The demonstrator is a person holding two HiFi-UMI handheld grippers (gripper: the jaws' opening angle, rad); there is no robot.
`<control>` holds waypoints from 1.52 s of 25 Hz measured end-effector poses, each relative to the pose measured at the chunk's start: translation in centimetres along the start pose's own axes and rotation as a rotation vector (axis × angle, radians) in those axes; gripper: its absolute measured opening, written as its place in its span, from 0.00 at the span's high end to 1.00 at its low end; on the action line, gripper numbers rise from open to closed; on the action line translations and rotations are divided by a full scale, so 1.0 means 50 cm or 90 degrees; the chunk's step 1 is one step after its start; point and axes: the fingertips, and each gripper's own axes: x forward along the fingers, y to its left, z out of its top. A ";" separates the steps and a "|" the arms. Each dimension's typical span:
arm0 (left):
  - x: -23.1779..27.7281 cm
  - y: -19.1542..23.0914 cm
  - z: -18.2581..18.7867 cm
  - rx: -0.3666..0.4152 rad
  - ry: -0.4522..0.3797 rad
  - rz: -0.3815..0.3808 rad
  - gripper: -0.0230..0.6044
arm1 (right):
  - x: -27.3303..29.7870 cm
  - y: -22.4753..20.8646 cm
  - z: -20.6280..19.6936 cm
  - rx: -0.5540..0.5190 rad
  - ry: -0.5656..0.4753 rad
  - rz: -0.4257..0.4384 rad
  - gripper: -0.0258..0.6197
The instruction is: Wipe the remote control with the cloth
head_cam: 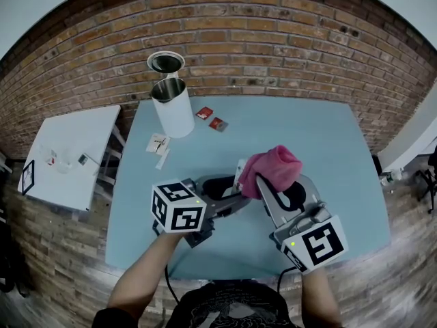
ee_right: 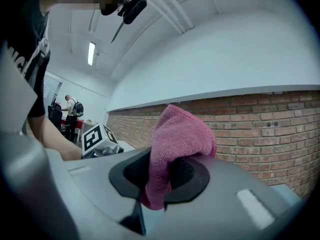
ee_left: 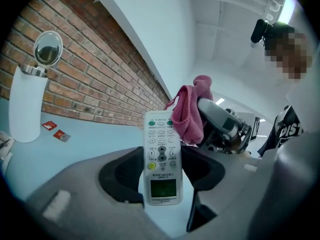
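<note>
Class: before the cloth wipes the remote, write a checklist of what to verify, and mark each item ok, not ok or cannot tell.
1. Grip of left gripper on remote control: ok.
2. Most of the remote control's button face uncovered: ok.
3. Grip of right gripper on cloth: ok.
4. Contact between cloth and remote control: cannot tell.
5. Distance of white jug from both grippers: ok.
</note>
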 end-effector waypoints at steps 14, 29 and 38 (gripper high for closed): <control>0.010 -0.014 -0.034 0.130 0.068 0.036 0.58 | -0.031 -0.056 0.025 0.033 -0.014 -0.018 0.86; 0.015 -0.057 -0.072 0.334 0.148 0.017 0.58 | -0.023 -0.046 -0.001 0.048 0.012 0.015 0.86; 0.010 -0.088 -0.088 0.353 0.143 -0.014 0.58 | -0.027 -0.073 0.015 0.146 -0.029 0.024 0.86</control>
